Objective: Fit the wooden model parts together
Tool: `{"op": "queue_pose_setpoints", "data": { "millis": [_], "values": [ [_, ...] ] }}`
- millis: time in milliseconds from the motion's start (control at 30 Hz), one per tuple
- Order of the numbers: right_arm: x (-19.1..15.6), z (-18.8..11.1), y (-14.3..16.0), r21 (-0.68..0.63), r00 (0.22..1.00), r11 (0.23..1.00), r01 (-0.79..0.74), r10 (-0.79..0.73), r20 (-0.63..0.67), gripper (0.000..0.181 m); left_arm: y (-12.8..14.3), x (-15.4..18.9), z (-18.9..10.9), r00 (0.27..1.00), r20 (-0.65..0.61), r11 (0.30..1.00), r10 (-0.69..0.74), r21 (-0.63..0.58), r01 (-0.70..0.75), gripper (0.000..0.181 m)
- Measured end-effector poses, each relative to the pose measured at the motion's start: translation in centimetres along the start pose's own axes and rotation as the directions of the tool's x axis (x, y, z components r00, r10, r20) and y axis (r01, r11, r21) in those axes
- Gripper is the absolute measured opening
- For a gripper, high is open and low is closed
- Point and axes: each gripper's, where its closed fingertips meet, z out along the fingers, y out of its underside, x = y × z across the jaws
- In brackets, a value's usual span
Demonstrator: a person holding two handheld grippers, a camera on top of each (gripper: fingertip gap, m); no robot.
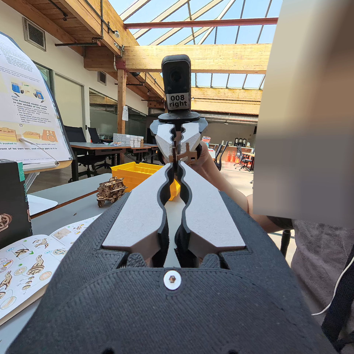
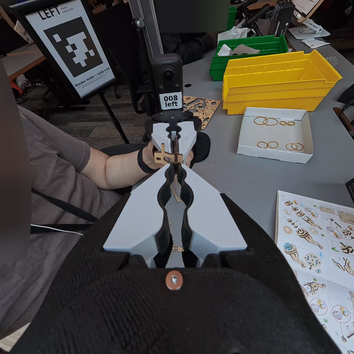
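My two grippers meet tip to tip above the table edge. Between them is a small wooden sub-assembly [image 1: 186, 155]: a thin piece seen edge-on, crossed by a flat pronged piece. In the right wrist view the sub-assembly [image 2: 162, 155] has its flat piece sticking out to the left. My left gripper [image 1: 175, 166] is shut on the thin piece, and it also shows in the right wrist view [image 2: 175, 153]. My right gripper [image 2: 173, 165] is shut on the same assembly from the other side, and it also shows in the left wrist view [image 1: 177, 153]. The joint itself is hidden by the fingertips.
A built wooden model car [image 1: 111, 191] stands on the grey table by a yellow bin [image 2: 277, 95]. A green bin [image 2: 216, 67], a white tray [image 2: 272, 155] of rubber bands, a punched wooden sheet [image 2: 203, 109] and an open instruction booklet [image 2: 316, 249] lie around. The person's forearm [image 2: 118, 172] is at the left. My two grippers' fingertips are within a few centimetres of each other.
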Motion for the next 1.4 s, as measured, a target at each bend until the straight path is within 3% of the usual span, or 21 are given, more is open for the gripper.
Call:
{"op": "queue_pose_setpoints", "data": {
  "millis": [400, 700, 933, 1033, 1400],
  "values": [
    [0.3, 0.0, -1.1, 0.075, 0.999, 0.996, -0.042, 0.041, 0.014, 0.001, -0.7, -0.2, -0.1, 1.0, 0.004, 0.998, -0.019, 0.055, 0.019, 0.0],
    [0.1, -0.3, -0.8, 0.061, 0.999, 0.998, -0.025, 0.023, 0.023, 0.001, -0.6, 0.0, 0.2, 1.0, -0.012, 0.998, -0.028, 0.063, 0.029, 0.0],
    [-0.5, 0.0, -0.2, 0.028, 0.999, 1.0, -0.014, 0.012, 0.051, 0.001, 0.0, 0.5, 0.0, 0.998, -0.049, 0.999, -0.035, 0.013, 0.036, 0.0],
    [0.1, 0.1, 0.3, -0.006, 1.0, 1.0, -0.018, 0.018, 0.006, 0.001, 0.4, 0.0, 0.0, 0.999, -0.023, 0.999, -0.037, -0.016, 0.036, 0.0],
    [-0.3, 0.1, 0.3, -0.015, 1.0, 1.0, -0.021, 0.021, 0.02, 0.001, 0.5, 0.4, 0.0, 0.998, -0.04, 0.999, -0.04, -0.022, 0.039, 0.001]
  ]
}}
